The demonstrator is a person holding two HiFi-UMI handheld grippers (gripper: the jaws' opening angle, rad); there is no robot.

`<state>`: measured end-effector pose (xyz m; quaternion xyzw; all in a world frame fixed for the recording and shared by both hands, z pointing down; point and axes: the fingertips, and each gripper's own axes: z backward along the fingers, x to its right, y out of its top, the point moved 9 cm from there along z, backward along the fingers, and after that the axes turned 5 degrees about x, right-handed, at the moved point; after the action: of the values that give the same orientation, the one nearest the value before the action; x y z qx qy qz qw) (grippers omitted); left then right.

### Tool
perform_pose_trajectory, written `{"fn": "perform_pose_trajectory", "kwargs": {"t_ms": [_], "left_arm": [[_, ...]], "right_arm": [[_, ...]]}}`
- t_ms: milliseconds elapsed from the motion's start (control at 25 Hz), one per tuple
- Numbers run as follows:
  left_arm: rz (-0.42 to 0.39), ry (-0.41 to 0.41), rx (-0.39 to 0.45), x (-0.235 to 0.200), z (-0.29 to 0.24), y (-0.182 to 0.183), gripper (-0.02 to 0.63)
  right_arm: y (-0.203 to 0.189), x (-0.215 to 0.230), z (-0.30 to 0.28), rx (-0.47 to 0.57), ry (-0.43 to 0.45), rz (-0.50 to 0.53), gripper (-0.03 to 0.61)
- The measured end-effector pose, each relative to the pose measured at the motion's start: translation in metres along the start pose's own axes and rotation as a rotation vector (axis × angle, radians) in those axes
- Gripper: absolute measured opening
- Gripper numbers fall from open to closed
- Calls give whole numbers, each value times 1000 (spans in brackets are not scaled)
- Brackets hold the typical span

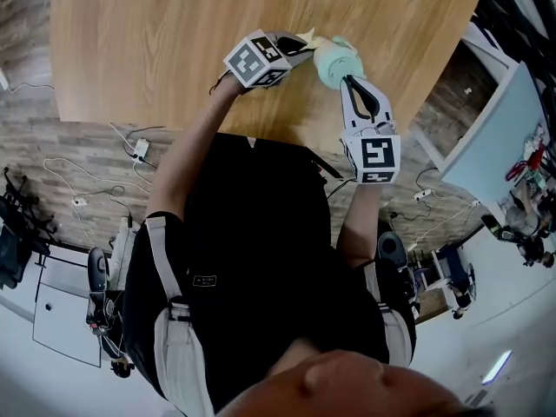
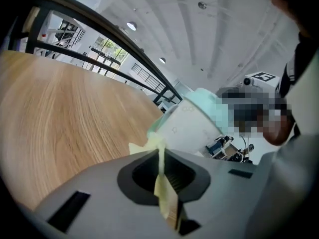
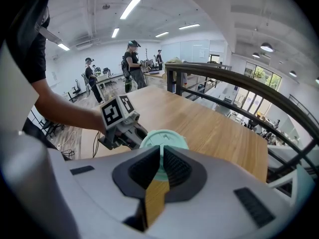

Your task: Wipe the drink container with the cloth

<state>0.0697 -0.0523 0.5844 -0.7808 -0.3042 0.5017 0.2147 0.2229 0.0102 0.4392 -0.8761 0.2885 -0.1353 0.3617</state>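
Firmly in right claw [image 3: 160, 159]: drink container [image 3: 165, 138]

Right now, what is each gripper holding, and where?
Left gripper pinches the yellow cloth by a fold; right gripper grips the drink container by its lid rim.

One round light-wood table [image 1: 174, 42]. One mint-green lidded drink container [image 1: 333, 62]. One pale yellow cloth [image 2: 162, 183]. Two grey grippers, the left gripper [image 1: 298, 48] and the right gripper [image 1: 351, 82], each carrying one black-and-white marker cube.
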Motion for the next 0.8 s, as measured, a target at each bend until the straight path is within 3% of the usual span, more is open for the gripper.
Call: {"fn": "perform_pose_trajectory", "kwargs": {"t_ms": [280, 560, 800], "left_arm": [[-70, 32, 102, 41, 18, 14, 34], [-38, 36, 243, 68, 41, 16, 34], [-17, 56, 244, 67, 35, 0, 34]], "right_arm": [[-2, 6, 0, 11, -9, -5, 40], [-2, 2, 1, 23, -25, -9, 40], [-3, 0, 1, 36, -32, -8, 40]]}}
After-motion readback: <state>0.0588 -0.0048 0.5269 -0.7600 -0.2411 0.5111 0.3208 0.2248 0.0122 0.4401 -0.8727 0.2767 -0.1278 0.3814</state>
